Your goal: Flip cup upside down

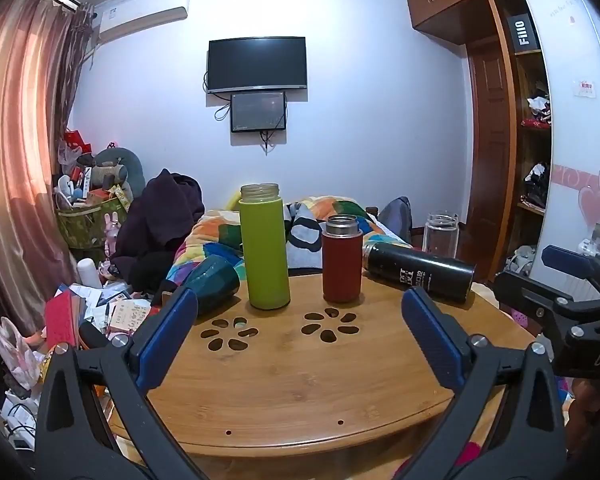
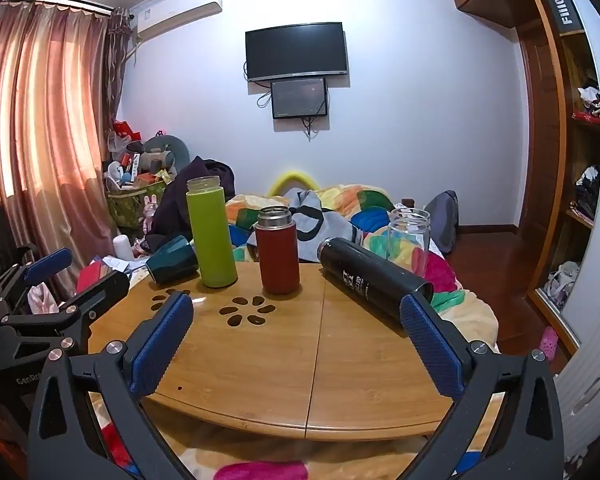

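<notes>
Wooden tabletop [image 2: 340,360] w/ green bottle [image 2: 211,232], black flask [image 2: 374,280] lying down, red flask [image 2: 278,252], all upright otherwise. Teal cup [image 2: 172,259] on its side, far-left edge. Left gripper [image 1: 300,320] & right gripper [image 2: 296,320]: fingers apart, empty.

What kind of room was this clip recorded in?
Most likely a lived-in bedroom: a bed with a colourful quilt behind the wooden table, a wall-mounted TV, and an open wardrobe.
</notes>
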The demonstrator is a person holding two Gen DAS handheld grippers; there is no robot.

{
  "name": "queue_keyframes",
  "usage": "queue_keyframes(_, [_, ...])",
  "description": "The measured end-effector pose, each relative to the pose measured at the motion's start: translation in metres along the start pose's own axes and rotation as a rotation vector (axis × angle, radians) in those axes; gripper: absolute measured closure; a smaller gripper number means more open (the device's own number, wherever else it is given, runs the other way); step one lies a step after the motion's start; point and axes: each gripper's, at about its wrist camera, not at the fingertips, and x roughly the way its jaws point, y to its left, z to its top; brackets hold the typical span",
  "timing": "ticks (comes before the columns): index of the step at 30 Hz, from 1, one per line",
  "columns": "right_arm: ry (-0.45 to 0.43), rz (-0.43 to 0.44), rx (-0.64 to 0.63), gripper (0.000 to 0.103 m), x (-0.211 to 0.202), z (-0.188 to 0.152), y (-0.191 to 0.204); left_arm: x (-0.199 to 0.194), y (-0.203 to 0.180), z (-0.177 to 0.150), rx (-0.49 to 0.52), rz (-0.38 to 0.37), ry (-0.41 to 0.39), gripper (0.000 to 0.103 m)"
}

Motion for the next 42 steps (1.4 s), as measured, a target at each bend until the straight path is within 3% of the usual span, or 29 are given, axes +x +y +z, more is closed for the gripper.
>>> queue_keyframes(17, [0.011, 0.008, 0.008, 0.0, 0.004, -0.001, -0.007, -0.003, 0.002, 0.001, -0.002, 0.005, -0.011, 0.0])
queue_keyframes(42, [-0.051, 0.001, -0.01, 0.0, -0.014, 0.005, 0.0, -0.02, 0.0, 0.003, 0.004, 0.033, -0.083, 0.0])
